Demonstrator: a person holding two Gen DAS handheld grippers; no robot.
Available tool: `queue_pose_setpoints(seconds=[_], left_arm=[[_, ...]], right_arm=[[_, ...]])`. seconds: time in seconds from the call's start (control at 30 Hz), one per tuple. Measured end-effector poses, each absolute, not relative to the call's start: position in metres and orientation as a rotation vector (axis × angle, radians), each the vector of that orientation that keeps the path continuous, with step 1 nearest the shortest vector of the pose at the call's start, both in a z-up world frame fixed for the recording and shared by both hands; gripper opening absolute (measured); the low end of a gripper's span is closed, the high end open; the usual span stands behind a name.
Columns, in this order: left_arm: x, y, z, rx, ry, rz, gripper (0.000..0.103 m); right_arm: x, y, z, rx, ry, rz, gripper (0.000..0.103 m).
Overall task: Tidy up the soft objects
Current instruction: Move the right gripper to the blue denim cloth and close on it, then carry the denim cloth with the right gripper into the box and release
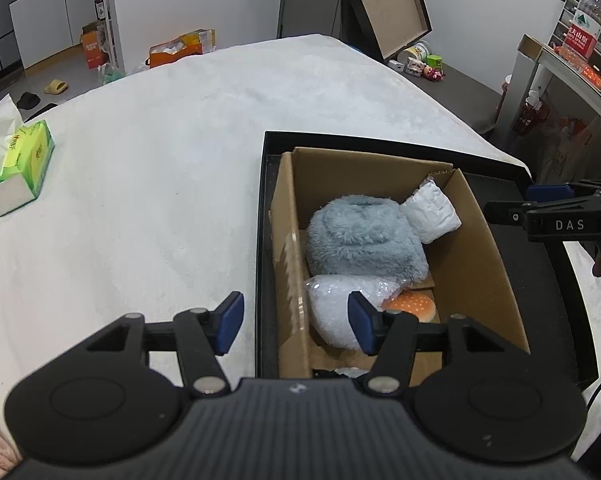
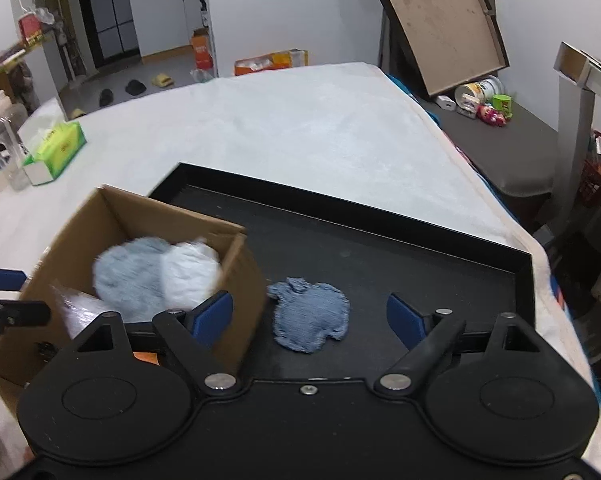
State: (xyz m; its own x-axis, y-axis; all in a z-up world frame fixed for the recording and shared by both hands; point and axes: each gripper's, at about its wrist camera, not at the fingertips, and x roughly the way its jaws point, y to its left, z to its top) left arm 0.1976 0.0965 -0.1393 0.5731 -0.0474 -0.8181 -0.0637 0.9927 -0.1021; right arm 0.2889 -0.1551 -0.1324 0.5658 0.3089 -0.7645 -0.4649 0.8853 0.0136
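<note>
Both grippers' fingers stand apart, empty: left gripper (image 1: 295, 322) over cardboard box (image 1: 476, 240); right gripper (image 2: 309, 316) above denim piece (image 2: 309, 314).

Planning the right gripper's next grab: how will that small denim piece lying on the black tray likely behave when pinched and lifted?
The denim piece lies flat with frayed edges, so it probably is thin and floppy and will drape from the pinch. It looks light and unlikely to roll. Flat against the black tray, it may be hard for the open right gripper to get under.
</note>
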Motion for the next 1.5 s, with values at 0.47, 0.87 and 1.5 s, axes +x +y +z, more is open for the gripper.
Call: queue_pose_setpoints(seconds=[0.47, 0.87, 1.5], left_arm=[[0.207, 0.089, -0.139, -0.117, 0.957, 0.024, 0.068], [0.220, 0.085, -0.146, -0.101, 0.973, 0.053, 0.070], [0.222, 0.087, -0.150, -0.102, 0.983, 0.061, 0.071]], right_arm=[[0.316, -0.171, -0.165, -0.164, 0.950, 0.491, 0.078], [0.334, -0.167, -0.184, -0.125, 1.010, 0.526, 0.070], [0.332, -0.168, -0.197, -0.155, 1.055, 0.492, 0.030]])
